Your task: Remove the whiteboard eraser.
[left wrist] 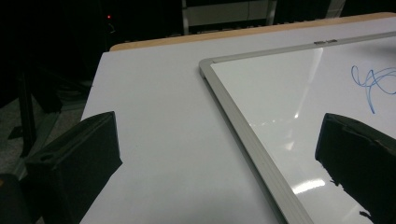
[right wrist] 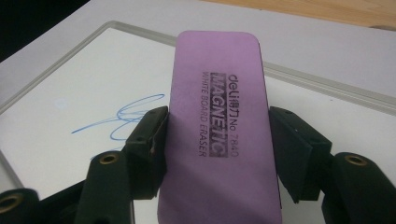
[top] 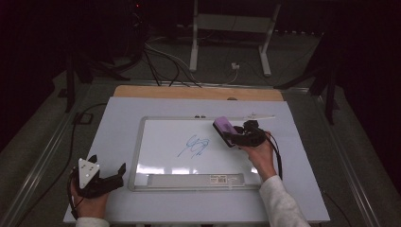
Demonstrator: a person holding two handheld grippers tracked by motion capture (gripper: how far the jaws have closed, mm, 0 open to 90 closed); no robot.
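A whiteboard (top: 142,142) lies flat on the white table, with a blue scribble (top: 194,145) near its middle. My right gripper (top: 230,135) is shut on a purple magnetic whiteboard eraser (top: 222,126), held over the board's upper right part, just right of the scribble. In the right gripper view the eraser (right wrist: 217,126) stands between the two black pads (right wrist: 147,149), with the scribble (right wrist: 121,116) beyond on the left. My left gripper (top: 108,164) rests open at the table's near left, beside the board's left frame (left wrist: 243,126); its jaws stand wide apart with nothing between them.
A white marker (top: 257,116) lies on the table (top: 113,118) just past the board's top right corner. The board has a grey tray strip (top: 189,179) along its near edge. Beyond the table are a wooden edge (top: 198,92), cables and a white stand on a dark floor.
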